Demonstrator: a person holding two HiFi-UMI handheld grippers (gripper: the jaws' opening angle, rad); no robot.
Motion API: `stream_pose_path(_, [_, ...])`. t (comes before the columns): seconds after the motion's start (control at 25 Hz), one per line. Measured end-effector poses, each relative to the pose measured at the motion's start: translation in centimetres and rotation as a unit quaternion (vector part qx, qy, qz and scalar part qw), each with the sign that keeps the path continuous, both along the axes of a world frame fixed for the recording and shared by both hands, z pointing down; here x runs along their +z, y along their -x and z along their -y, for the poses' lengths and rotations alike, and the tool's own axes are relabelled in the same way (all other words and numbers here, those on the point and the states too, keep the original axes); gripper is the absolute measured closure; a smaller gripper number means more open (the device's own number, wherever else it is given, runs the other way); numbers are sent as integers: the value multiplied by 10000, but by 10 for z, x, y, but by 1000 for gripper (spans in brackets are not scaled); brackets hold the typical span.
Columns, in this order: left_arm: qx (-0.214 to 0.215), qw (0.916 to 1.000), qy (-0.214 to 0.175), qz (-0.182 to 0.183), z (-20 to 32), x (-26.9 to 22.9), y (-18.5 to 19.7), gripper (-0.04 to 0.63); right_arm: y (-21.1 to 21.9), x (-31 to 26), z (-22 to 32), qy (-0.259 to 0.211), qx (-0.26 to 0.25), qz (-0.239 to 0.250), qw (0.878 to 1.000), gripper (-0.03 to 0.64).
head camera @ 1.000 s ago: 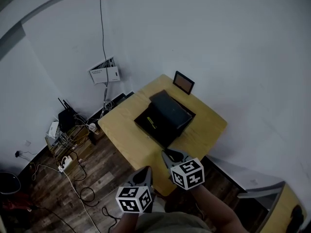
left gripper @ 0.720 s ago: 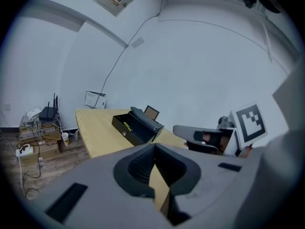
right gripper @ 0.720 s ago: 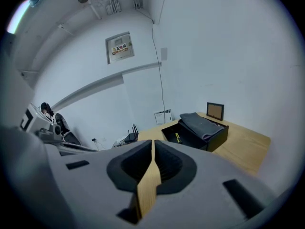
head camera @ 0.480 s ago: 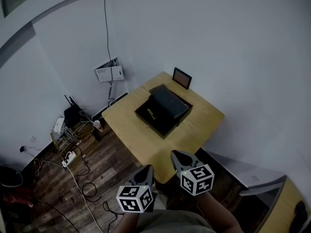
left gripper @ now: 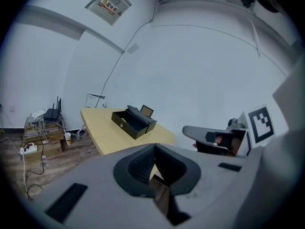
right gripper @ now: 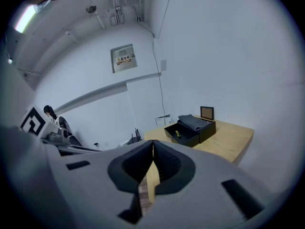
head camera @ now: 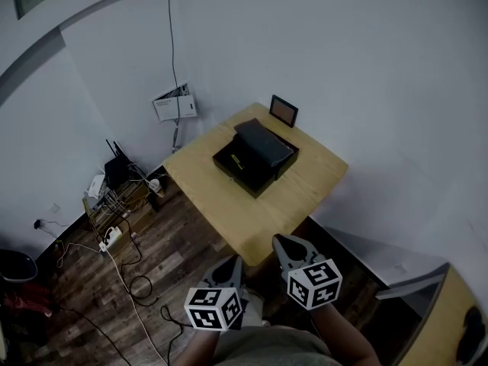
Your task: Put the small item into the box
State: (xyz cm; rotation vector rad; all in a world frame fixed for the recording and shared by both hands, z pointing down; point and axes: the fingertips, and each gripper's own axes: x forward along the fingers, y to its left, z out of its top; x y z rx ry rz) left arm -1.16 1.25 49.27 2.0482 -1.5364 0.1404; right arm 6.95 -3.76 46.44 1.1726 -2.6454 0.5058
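Note:
An open black box point(head camera: 245, 166) sits on the wooden table point(head camera: 297, 193), with a dark grey lid or cloth point(head camera: 264, 144) over its far half. A small yellow-green item point(head camera: 238, 161) lies inside the box point(right gripper: 187, 131); it also shows as a yellow speck point(left gripper: 123, 120) in the left gripper view. Both grippers hang near my body, off the table's near corner. The left gripper point(head camera: 232, 265) has its jaws together with nothing between them point(left gripper: 154, 147). The right gripper point(head camera: 284, 242) is likewise shut and empty point(right gripper: 152, 144).
A small framed picture point(head camera: 283, 110) stands at the table's far edge by the white wall. Left of the table, on the wood floor, are a wire rack point(head camera: 107, 204) with a router, a power strip and trailing cables point(head camera: 126, 280). A second wooden surface point(head camera: 446, 334) shows at bottom right.
The table and box have shrunk and drifted up in the head view as I back away. The right gripper has pulled back from over the table's corner to off its edge.

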Motion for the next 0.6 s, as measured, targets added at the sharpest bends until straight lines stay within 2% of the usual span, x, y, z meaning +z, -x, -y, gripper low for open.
stream_pose_path(0.44, [122, 9999, -72, -40, -39, -4, -20, 594, -10, -7, -50, -34, -10, 161, 9999, 614])
stream_pose_path(0.6, [135, 9999, -60, -68, -43, -4, -22, 594, -11, -8, -57, -119, -51, 73, 9999, 617])
